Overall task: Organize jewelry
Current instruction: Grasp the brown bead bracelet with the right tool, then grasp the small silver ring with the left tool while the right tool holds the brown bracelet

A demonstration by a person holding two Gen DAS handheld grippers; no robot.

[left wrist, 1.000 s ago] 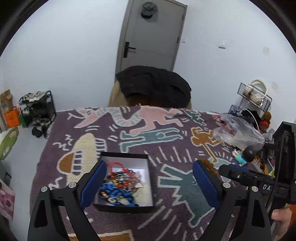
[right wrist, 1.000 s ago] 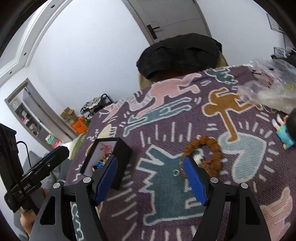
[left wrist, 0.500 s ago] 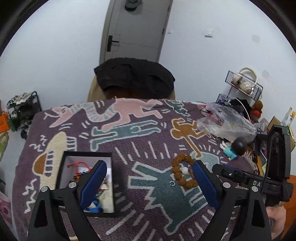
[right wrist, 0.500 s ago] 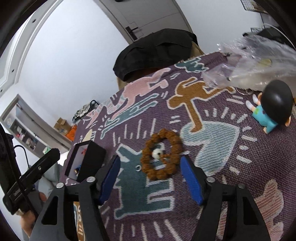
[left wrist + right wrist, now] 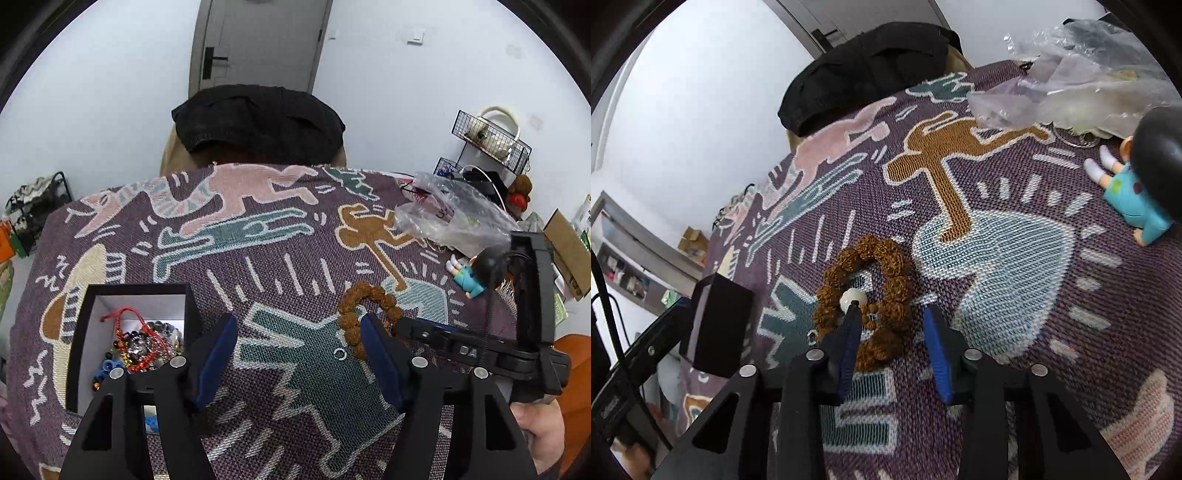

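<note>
A brown bead bracelet [image 5: 866, 284] with one white bead [image 5: 852, 298] lies on the patterned cloth. My right gripper [image 5: 892, 326] is low over it with jaws closing. One fingertip stands inside the loop by the white bead, the other outside it, and the pads do not press the beads. A small silver ring [image 5: 339, 353] lies on the cloth between the fingers of my left gripper [image 5: 299, 354], whose jaws are closing without touching it. The bracelet [image 5: 354, 306] sits just beyond its right finger. The black box [image 5: 129, 295] at the left holds several bead strings.
A doll figure [image 5: 1137, 184] and a crumpled plastic bag [image 5: 1071, 81] lie at the right of the cloth [image 5: 280, 266]. A chair with a black garment [image 5: 258, 122] stands behind the table. A wire rack [image 5: 491, 136] and clutter fill the far right.
Both grippers have come down and forward over the bracelet and ring. Both pairs of jaws have narrowed. In the left wrist view the box has slid towards the left edge.
</note>
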